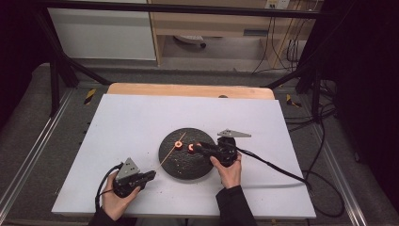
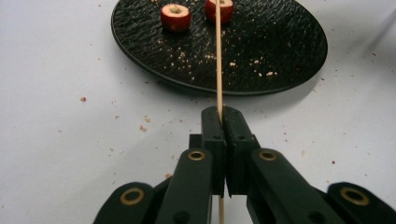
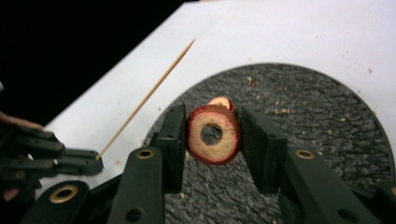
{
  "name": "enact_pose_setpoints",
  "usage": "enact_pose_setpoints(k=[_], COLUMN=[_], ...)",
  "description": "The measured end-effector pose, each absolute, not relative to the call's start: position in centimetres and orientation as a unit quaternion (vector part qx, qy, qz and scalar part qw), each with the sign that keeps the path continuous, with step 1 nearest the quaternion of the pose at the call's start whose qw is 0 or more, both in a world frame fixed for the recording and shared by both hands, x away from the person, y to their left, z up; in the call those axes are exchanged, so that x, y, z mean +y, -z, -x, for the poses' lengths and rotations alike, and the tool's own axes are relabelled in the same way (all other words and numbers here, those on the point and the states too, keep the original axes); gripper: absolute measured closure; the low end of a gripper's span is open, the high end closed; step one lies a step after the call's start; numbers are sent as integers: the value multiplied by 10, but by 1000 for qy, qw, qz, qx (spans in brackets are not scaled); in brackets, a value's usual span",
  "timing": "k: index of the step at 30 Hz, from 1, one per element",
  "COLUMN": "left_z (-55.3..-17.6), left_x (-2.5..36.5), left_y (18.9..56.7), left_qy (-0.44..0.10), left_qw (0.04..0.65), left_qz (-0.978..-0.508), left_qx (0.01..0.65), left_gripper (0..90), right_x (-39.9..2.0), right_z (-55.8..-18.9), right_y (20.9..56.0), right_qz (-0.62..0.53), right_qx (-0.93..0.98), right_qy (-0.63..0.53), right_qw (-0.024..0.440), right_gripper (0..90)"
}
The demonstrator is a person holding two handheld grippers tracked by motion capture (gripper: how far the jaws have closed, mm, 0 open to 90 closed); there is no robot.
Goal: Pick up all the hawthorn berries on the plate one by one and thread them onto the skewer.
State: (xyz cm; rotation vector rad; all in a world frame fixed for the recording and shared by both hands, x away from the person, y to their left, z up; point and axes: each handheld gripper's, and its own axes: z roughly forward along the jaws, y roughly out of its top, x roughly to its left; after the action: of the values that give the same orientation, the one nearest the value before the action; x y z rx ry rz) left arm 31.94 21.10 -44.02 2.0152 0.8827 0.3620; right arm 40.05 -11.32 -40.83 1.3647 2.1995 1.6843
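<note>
A round black plate [image 1: 186, 165] strewn with crumbs lies mid-table. My left gripper [image 1: 151, 175], at the plate's near left, is shut on a thin wooden skewer [image 1: 170, 153] that slants up over the plate. In the left gripper view the jaws [image 2: 224, 116] pinch the skewer [image 2: 218, 56], and two red cored fruit pieces [image 2: 175, 17] lie at the plate's [image 2: 280, 51] far side. My right gripper [image 1: 196, 147] reaches over the plate from the right. Its jaws [image 3: 212, 126] are shut on a red fruit ring [image 3: 219, 151]. A second red piece [image 3: 222, 101] sits just behind.
A white board [image 1: 131, 122] covers the wooden table and carries the plate, with small crumbs scattered near it. The right gripper's cable [image 1: 277, 169] trails off to the right. The dark floor and the frame rails surround the table.
</note>
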Motion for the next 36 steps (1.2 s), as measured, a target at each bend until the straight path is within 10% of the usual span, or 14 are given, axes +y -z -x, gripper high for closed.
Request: enact_pose_setpoints(k=[36], left_z=[-322], left_x=[185], left_y=[429], left_qy=[-159], left_qw=[470], left_qz=[-797], left_qx=[344], left_gripper=[881], right_x=[-121], right_z=[-414], right_y=[383], right_qz=[-474], right_qx=[565], right_qy=[-671], right_qw=[67], right_gripper=[629])
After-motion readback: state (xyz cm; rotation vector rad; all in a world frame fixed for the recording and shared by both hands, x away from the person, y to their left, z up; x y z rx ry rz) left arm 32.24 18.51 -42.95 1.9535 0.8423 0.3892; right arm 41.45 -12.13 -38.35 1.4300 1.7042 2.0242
